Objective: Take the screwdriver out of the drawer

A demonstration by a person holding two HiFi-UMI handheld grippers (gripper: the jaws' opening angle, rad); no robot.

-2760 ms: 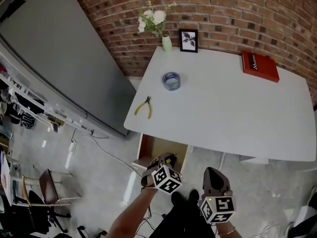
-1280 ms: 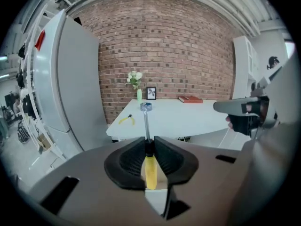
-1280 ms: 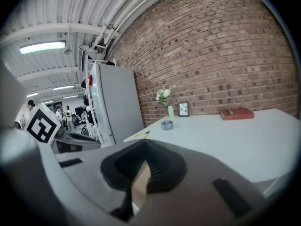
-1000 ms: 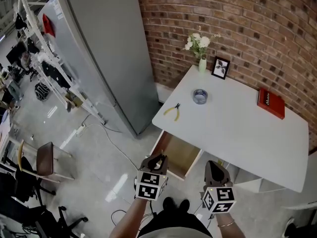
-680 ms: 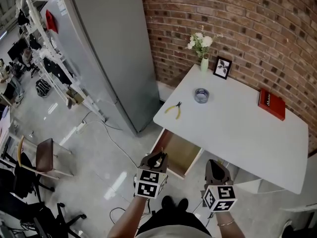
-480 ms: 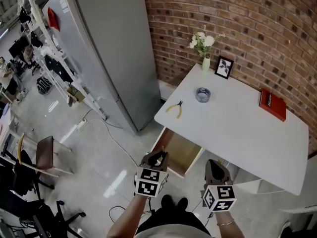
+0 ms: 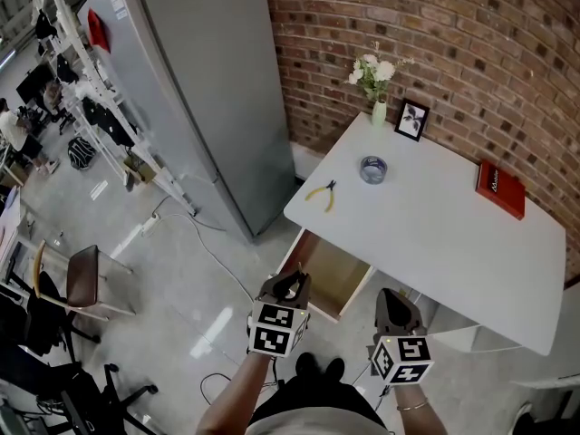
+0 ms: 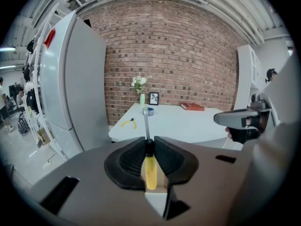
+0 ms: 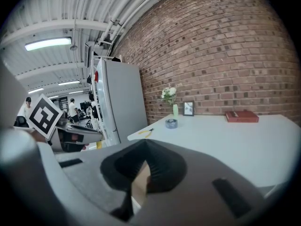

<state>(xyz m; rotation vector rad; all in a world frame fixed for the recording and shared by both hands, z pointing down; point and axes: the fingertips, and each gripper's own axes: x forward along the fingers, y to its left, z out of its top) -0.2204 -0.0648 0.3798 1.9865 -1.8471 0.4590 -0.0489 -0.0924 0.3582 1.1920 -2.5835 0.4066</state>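
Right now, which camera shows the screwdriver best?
The left gripper view: the screwdriver sits in the middle, yellow handle clamped between the left tongs, shaft pointing toward the table. The head view shows it too small to make out; the right gripper view catches only a yellow sliver.

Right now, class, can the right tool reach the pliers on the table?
Probably not without stepping forward: the pliers lie uncovered near the left edge of the table, well ahead of the right tool.
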